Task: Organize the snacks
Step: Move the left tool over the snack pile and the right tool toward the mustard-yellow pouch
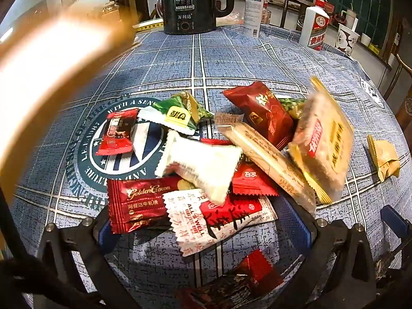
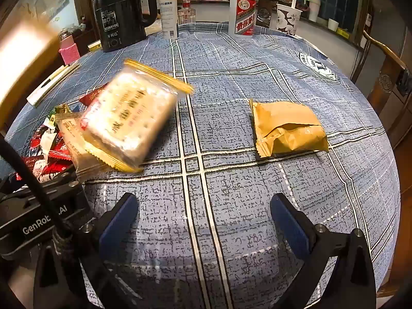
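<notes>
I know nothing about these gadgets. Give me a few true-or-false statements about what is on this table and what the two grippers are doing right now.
1. The right gripper is open and holds nothing. True.
2. The black kettle lies on its side. False: it stands upright at the far edge.
3. The yellow-brown packet lies alone, apart from the snack pile. True.
4. The left gripper is clamped on the white bottle. False: it is open, near the pile.
5. The tablecloth is plain red. False: blue plaid.
</notes>
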`<state>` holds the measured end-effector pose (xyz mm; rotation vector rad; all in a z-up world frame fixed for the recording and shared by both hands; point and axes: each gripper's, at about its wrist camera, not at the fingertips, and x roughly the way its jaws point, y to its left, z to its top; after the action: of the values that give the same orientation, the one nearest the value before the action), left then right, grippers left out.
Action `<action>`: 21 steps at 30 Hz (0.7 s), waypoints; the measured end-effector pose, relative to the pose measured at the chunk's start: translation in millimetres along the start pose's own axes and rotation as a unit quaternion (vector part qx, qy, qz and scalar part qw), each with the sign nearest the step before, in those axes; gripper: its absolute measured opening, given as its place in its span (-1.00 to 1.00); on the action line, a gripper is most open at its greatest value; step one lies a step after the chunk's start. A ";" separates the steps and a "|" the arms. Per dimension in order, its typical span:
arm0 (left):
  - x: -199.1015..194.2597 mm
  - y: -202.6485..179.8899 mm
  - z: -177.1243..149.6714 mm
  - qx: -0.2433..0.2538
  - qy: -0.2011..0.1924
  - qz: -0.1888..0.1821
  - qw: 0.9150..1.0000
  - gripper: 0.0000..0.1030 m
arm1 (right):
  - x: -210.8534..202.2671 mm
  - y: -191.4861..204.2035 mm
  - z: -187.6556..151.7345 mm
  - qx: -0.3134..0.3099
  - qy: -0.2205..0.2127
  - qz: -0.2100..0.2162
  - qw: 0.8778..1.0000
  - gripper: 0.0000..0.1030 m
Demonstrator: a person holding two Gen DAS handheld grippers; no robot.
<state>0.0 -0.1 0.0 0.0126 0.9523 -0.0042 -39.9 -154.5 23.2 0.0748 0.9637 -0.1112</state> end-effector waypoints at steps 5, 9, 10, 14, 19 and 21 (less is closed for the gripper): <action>0.0 0.2 0.0 -0.001 0.000 -0.002 1.000 1.00 | 0.3 -0.3 -0.7 0.000 0.001 0.000 1.000 1.00; 0.0 0.2 0.0 -0.001 0.000 -0.002 1.000 1.00 | 0.6 -0.6 -1.2 0.000 0.001 0.000 1.000 1.00; 0.0 0.2 0.0 -0.001 0.000 -0.002 1.000 1.00 | 0.6 -0.6 -1.3 0.000 0.001 0.000 1.000 1.00; 0.0 0.2 0.0 -0.001 0.000 -0.002 1.000 1.00 | 0.8 -1.0 -1.9 0.000 0.000 0.000 1.000 1.00; 0.0 0.2 0.1 -0.001 0.000 -0.002 1.000 1.00 | 1.1 -1.2 -2.6 0.000 0.000 0.000 1.000 1.00; 0.1 0.2 0.1 -0.001 0.000 -0.002 1.000 1.00 | 1.2 -1.3 -2.9 0.000 0.000 0.000 1.000 1.00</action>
<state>0.1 0.0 0.0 0.0082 0.9532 -0.0063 -41.7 -155.5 20.5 0.0750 0.9638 -0.1105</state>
